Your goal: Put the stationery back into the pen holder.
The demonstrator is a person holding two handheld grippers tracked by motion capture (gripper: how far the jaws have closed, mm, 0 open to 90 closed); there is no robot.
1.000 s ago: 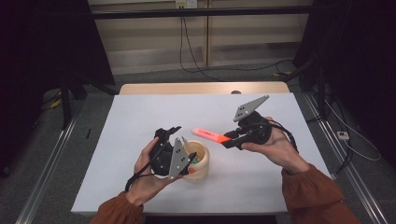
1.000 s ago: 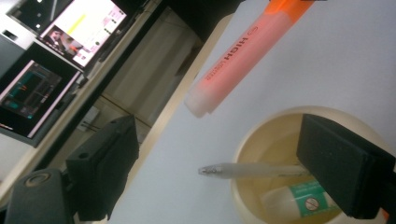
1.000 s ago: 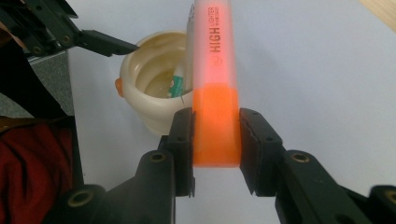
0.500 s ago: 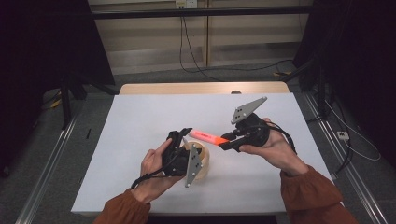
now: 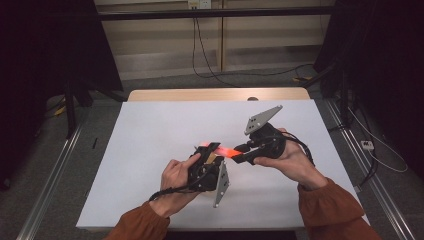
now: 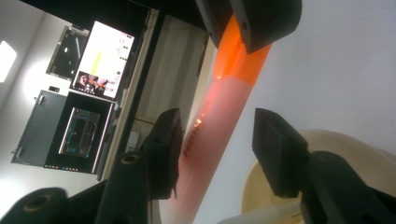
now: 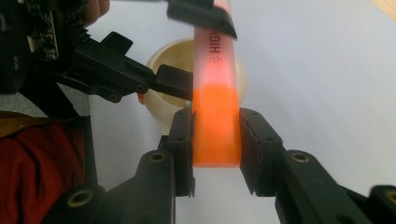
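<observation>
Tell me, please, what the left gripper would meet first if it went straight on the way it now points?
The orange highlighter, held by the right gripper, already lies between the left gripper's open jaws, so it probably comes first; depth is unclear.

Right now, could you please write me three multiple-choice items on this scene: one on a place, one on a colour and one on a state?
1. Where is the cream cup?
A. On the white table, beneath the left gripper
B. On the floor
C. Clamped by the right gripper

2. What colour is the highlighter's cap?
A. Blue
B. Orange
C. Green

3. How does the left gripper stand to the highlighter?
A. Shut on its cap
B. Far off from it
C. Open, a jaw on each side of its barrel

Answers: 1 A, the right gripper view shows the cup on the table under the left gripper; 2 B, the cap is orange between the right jaws; 3 C, the left gripper view shows gaps beside the barrel.
</observation>
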